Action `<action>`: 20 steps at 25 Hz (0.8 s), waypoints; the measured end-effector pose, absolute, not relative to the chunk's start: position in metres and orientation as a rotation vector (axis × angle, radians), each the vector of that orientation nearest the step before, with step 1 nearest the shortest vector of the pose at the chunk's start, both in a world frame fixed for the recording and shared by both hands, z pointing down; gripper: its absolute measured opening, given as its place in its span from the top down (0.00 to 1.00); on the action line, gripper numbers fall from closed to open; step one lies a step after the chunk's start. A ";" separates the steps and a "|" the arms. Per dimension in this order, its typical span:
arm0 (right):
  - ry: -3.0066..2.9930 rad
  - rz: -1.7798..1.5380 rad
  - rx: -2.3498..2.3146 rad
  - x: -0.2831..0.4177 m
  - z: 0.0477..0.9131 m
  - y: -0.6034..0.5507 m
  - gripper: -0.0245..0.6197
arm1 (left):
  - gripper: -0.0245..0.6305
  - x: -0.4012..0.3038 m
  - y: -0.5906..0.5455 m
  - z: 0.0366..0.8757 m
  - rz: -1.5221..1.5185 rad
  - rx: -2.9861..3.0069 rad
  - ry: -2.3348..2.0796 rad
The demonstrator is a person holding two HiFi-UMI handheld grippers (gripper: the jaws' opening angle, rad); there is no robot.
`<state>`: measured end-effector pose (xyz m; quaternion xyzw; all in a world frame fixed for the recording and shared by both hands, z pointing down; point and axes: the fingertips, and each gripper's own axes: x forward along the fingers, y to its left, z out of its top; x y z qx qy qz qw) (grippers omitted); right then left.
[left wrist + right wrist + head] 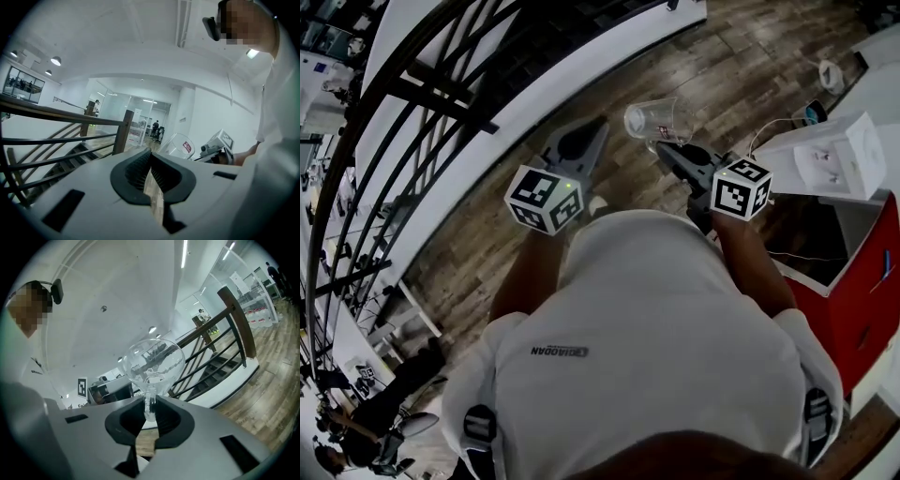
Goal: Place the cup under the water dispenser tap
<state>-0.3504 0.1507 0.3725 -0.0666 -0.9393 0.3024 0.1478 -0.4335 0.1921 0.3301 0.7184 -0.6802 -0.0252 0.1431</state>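
Note:
A clear plastic cup (658,119) lies tilted on its side in the air, over the wooden floor. My right gripper (664,147) is shut on the cup's wall. In the right gripper view the cup (152,362) stands out past the dark pads (161,411), which pinch its thin edge. My left gripper (589,129) hovers just left of the cup, shut and holding nothing. From the left gripper view the cup (178,144) shows to the right beyond the jaws. A white box-shaped appliance (834,155), possibly the dispenser, sits to the right on a red cabinet (861,292).
A black stair railing (412,122) and a white ledge (534,89) run along the left. Wooden floor (741,66) lies ahead. Cables and small items sit on the white counter (877,89) at the far right. The person's torso fills the lower head view.

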 end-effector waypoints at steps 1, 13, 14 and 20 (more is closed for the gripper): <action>-2.702 0.874 -0.177 -0.341 0.373 0.149 0.90 | 0.97 -0.425 0.189 0.330 -0.072 2.080 -1.949; -2.702 0.910 -0.043 -0.250 0.380 0.135 0.90 | 0.97 -0.341 0.167 0.336 -0.049 2.155 -1.838; -2.703 0.914 -0.030 -0.242 0.381 0.134 0.90 | 0.97 -0.333 0.164 0.337 -0.046 2.162 -1.826; -2.715 0.945 0.031 -0.201 0.383 0.124 0.90 | 0.97 -0.287 0.147 0.344 -0.033 2.198 -1.750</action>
